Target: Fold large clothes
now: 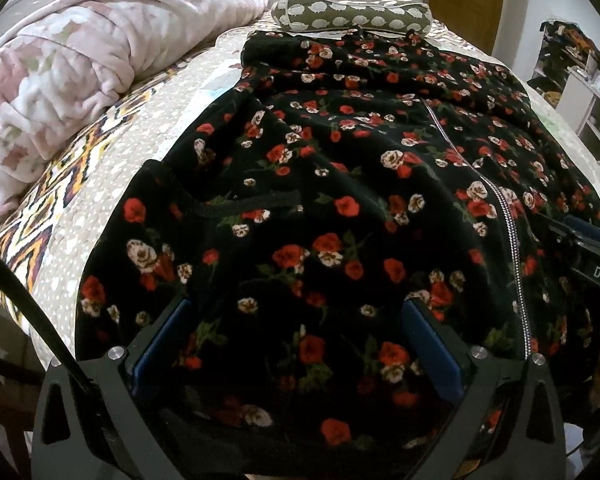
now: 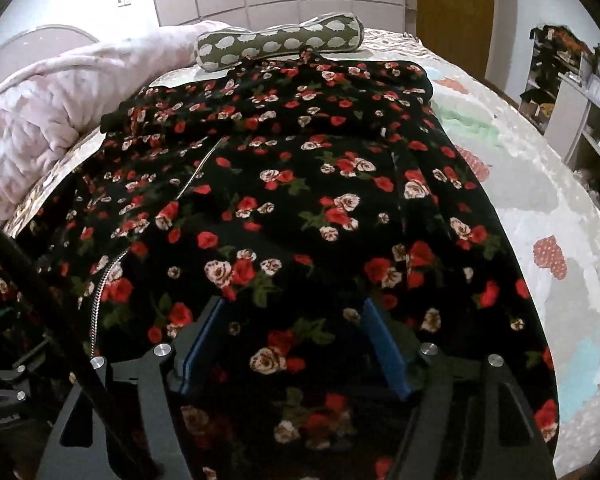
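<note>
My left gripper (image 1: 296, 312) is black, with blue pads (image 1: 162, 338) and silver screws (image 1: 116, 353). A black cable (image 1: 28, 300) runs beside it. My right gripper (image 2: 296, 312) matches: black frame, blue pads (image 2: 384, 344), silver screws (image 2: 428, 348).

Colours and patterns, bed and garment

Garment (image 1: 340, 184): black ground with red and cream roses on green leaves, silver zip teeth (image 1: 510, 232). Bolster (image 1: 352, 16): olive green with white scalloped blobs. Blanket (image 1: 72, 72): pale pink, mottled white. Bedspread (image 2: 540, 220): off-white with red dotted hearts plus mint, grey and light blue patches; its other side (image 1: 112, 148) is beige with white dots and an orange, black and white zigzag band. Gripper pads (image 1: 162, 340): blue, in black frames.
</note>
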`<act>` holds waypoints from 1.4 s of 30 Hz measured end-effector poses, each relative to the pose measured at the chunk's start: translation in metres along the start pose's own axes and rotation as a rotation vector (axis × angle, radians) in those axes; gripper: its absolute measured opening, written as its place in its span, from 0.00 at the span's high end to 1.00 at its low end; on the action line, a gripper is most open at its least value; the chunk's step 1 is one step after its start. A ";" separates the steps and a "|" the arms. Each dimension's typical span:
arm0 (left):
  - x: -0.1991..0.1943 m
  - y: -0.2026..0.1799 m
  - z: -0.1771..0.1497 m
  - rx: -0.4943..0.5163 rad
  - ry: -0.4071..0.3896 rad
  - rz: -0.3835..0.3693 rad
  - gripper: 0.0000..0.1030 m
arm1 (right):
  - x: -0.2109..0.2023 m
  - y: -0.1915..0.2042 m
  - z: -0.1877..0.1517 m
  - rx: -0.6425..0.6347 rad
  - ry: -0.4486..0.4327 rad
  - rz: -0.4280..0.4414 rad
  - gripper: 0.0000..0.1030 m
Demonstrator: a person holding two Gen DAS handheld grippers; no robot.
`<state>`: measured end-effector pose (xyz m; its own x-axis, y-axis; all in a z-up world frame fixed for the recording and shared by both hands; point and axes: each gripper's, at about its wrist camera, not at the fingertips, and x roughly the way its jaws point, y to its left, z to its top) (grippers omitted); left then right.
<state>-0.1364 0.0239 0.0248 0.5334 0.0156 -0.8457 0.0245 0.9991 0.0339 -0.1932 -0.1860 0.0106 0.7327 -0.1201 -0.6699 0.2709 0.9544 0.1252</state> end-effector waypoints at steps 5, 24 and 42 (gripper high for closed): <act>0.001 -0.001 0.000 0.004 0.000 0.009 0.00 | 0.001 0.004 0.000 -0.011 0.002 -0.017 0.27; -0.001 -0.002 -0.002 0.006 -0.016 0.012 0.00 | -0.003 0.010 -0.008 -0.063 -0.032 -0.058 0.26; -0.049 0.002 -0.021 0.053 -0.057 -0.012 0.12 | -0.031 0.020 -0.029 -0.152 -0.048 -0.091 0.26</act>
<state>-0.1805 0.0264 0.0554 0.5802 -0.0003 -0.8145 0.0749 0.9958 0.0530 -0.2286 -0.1553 0.0123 0.7397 -0.2172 -0.6369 0.2427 0.9689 -0.0485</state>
